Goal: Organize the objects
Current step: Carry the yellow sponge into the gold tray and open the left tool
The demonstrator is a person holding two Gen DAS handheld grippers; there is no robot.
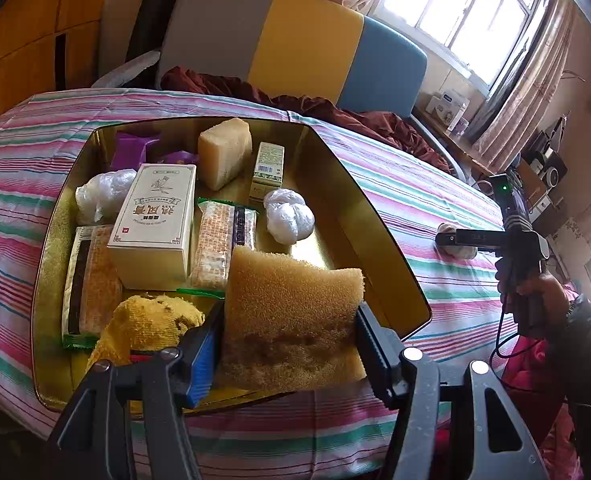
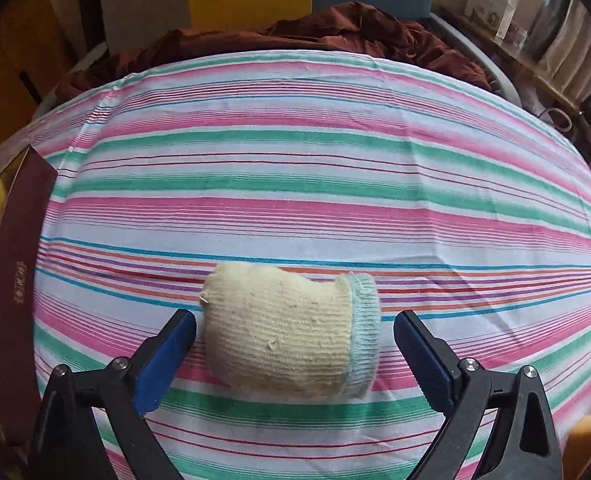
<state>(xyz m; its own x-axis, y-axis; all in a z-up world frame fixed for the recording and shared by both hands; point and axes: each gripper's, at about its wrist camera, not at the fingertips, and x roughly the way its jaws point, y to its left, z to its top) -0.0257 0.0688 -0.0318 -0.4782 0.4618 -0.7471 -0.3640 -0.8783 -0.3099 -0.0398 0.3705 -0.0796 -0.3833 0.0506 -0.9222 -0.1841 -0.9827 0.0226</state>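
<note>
My left gripper (image 1: 287, 344) is shut on a tan sponge (image 1: 291, 316) and holds it over the near edge of the gold tin box (image 1: 379, 240). In the box lie a white carton (image 1: 153, 220), two snack bars (image 1: 221, 248), a yellow rag (image 1: 147, 324), a foam block (image 1: 225, 152), a small green box (image 1: 267, 172) and two plastic-bag wads (image 1: 287, 216). My right gripper (image 2: 295, 354) is open around a rolled cream glove (image 2: 291, 332) on the striped sheet; its fingers (image 2: 423, 356) stand apart from the glove. The right gripper also shows in the left wrist view (image 1: 455, 240).
The striped sheet (image 2: 295, 168) covers the bed. A maroon quilt (image 1: 335, 112) and a grey, yellow and blue headboard (image 1: 303, 44) lie behind. The box's dark red wall (image 2: 15, 280) stands at the left of the right wrist view. A shelf with boxes (image 1: 447, 108) is by the window.
</note>
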